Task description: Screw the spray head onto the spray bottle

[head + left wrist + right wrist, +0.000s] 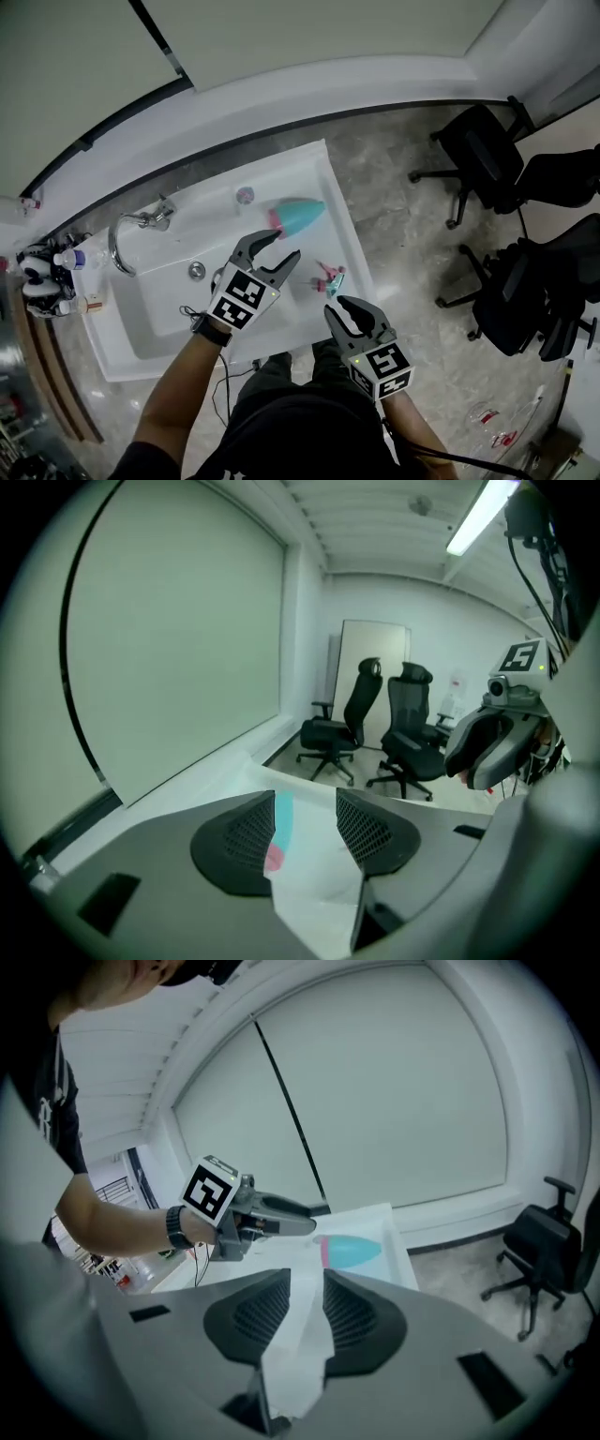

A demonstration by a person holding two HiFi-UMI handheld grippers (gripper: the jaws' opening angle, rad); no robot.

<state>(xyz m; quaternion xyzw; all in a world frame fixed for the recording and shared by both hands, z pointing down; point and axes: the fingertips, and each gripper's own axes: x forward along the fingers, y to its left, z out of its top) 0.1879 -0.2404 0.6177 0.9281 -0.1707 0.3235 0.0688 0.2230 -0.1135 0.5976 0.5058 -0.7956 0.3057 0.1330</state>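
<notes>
A teal spray bottle (298, 215) with a pink collar lies on its side at the far right of the white sink (349, 246). The small pink and teal spray head (330, 278) lies apart from it on the sink's right edge. My left gripper (284, 246) hovers over the basin between the two, open and empty. Its own view shows the bottle (283, 819) past the jaws of the left gripper (305, 803). My right gripper (336, 306) is at the sink's near right corner, just short of the spray head. The right gripper (307, 1283) stands slightly open with nothing in it, facing the bottle (356, 1251).
A chrome faucet (141, 225) stands at the sink's left end, with a drain (197, 271) in the basin. Small bottles (56, 272) crowd a shelf at the far left. Black office chairs (487, 159) stand on the floor to the right.
</notes>
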